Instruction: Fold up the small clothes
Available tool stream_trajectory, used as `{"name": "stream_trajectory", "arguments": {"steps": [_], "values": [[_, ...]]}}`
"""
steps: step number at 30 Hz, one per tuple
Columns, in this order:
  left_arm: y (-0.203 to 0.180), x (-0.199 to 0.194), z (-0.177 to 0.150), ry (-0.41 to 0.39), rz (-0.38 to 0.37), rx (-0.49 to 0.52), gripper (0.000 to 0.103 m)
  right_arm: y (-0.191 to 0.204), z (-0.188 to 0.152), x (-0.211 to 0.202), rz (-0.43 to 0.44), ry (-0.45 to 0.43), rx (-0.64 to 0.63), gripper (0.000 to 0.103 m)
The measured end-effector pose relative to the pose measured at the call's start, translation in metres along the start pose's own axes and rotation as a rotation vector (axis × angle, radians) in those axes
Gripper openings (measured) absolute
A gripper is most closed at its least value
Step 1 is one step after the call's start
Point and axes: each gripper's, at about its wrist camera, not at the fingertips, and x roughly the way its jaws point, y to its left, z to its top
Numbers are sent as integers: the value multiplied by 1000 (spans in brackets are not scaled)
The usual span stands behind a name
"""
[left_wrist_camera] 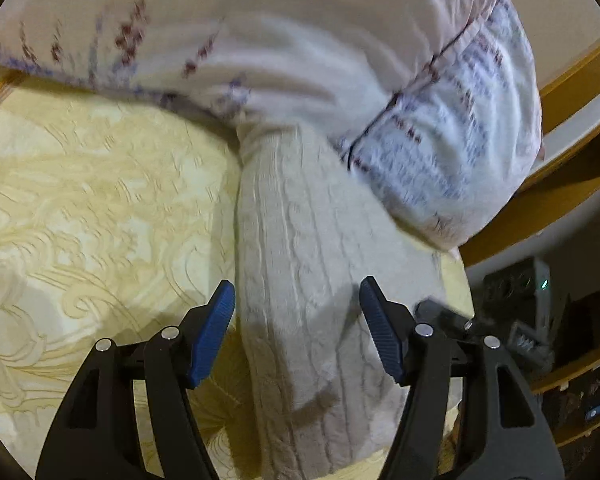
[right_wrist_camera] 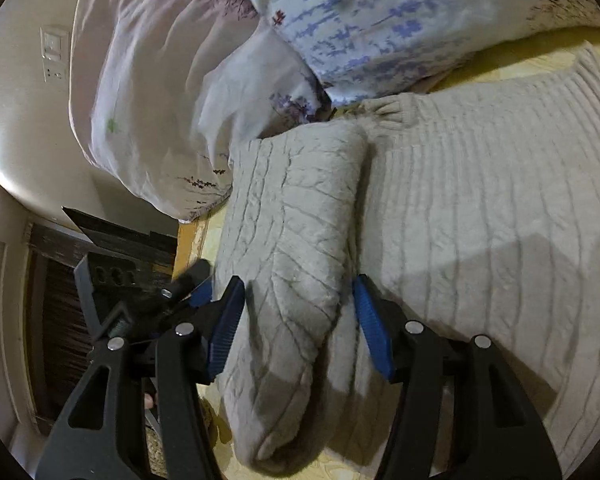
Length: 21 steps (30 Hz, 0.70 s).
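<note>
A cream cable-knit sweater lies on the yellow bedspread (left_wrist_camera: 80,208). In the left wrist view one sleeve (left_wrist_camera: 307,280) runs straight between the open fingers of my left gripper (left_wrist_camera: 298,332), which is not clamped on it. In the right wrist view a folded-in sleeve (right_wrist_camera: 292,248) lies over the sweater body (right_wrist_camera: 499,208). My right gripper (right_wrist_camera: 300,328) is open, with its blue pads on either side of that sleeve. The other gripper (right_wrist_camera: 180,292) shows at the left edge of this view.
A bunched floral duvet (left_wrist_camera: 439,152) lies just beyond the sweater and also fills the top of the right wrist view (right_wrist_camera: 359,28). The wooden bed frame (left_wrist_camera: 539,216) and a power strip (left_wrist_camera: 515,284) on dark shelving sit off the bed's edge. Wall sockets (right_wrist_camera: 54,54) are on the wall.
</note>
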Motion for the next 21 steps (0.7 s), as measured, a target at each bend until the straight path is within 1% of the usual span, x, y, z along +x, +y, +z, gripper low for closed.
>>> {"name": "stream_trajectory", "arguments": {"steps": [3, 5, 6, 7, 8, 10, 12, 16, 21], "values": [[-1, 4, -1, 9, -4, 16, 66, 0, 6, 9, 6, -2, 31, 56], [-1, 3, -1, 13, -4, 21, 66, 1, 10, 16, -1, -9, 35, 53], [-2, 3, -1, 13, -6, 20, 66, 1, 11, 18, -8, -15, 30, 48], [0, 3, -1, 16, -10, 13, 66, 2, 13, 23, -12, -16, 27, 28], [-1, 1, 0, 17, -13, 8, 66, -1, 14, 29, 10, -7, 44, 21], [-4, 3, 1, 20, -18, -4, 66, -4, 12, 26, 24, -32, 47, 19], [-6, 2, 1, 23, -31, -2, 71, -3, 8, 19, 16, -61, 24, 18], [-10, -5, 1, 9, -51, 2, 75, -1, 6, 2, 0, -97, -7, 17], [-16, -6, 0, 8, -59, 6, 76, -1, 2, -20, -54, -140, -49, 17]]}}
